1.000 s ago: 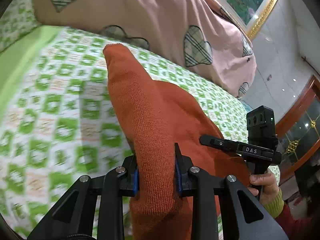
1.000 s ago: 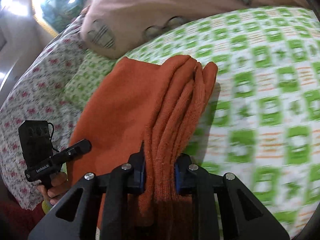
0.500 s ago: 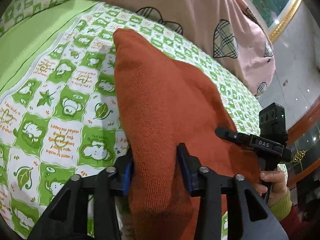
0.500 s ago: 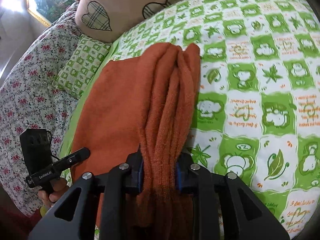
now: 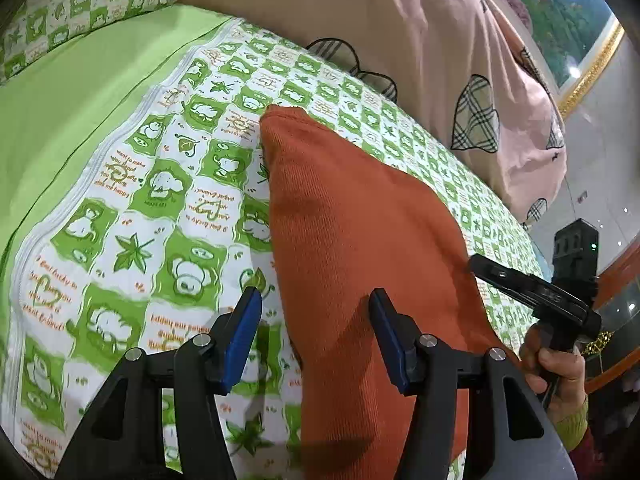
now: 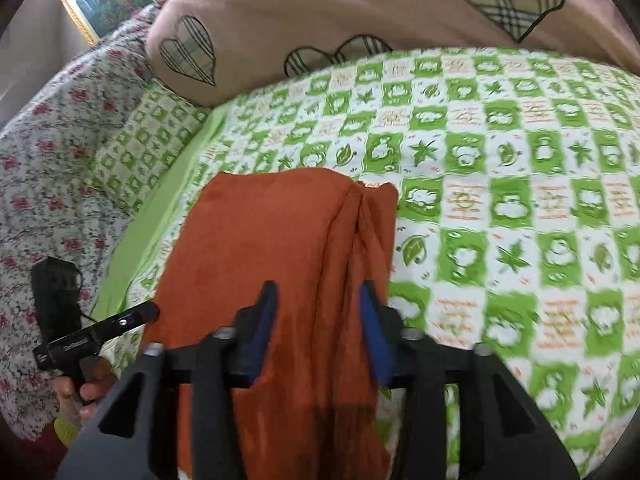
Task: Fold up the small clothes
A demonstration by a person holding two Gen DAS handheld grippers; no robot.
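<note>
A folded orange knit garment point(image 5: 360, 248) lies flat on the green-and-white patterned bed sheet point(image 5: 168, 216). My left gripper point(image 5: 316, 320) is open, its blue pads spread just above the garment's near left edge. In the right wrist view the same garment point(image 6: 280, 248) lies under my right gripper point(image 6: 318, 312), which is open with its blue pads either side of the bunched right fold. Each gripper shows in the other's view, the right one point(image 5: 528, 288) and the left one point(image 6: 96, 332).
A pink quilt with plaid hearts point(image 5: 420, 52) lies bunched along the far side of the bed. A plain green band point(image 5: 72, 92) and a floral cover point(image 6: 44, 168) lie to the side. A framed picture point(image 5: 560, 12) hangs behind.
Both grippers have opened and let go of the garment, which now lies flat on the sheet. Both have drawn back a little.
</note>
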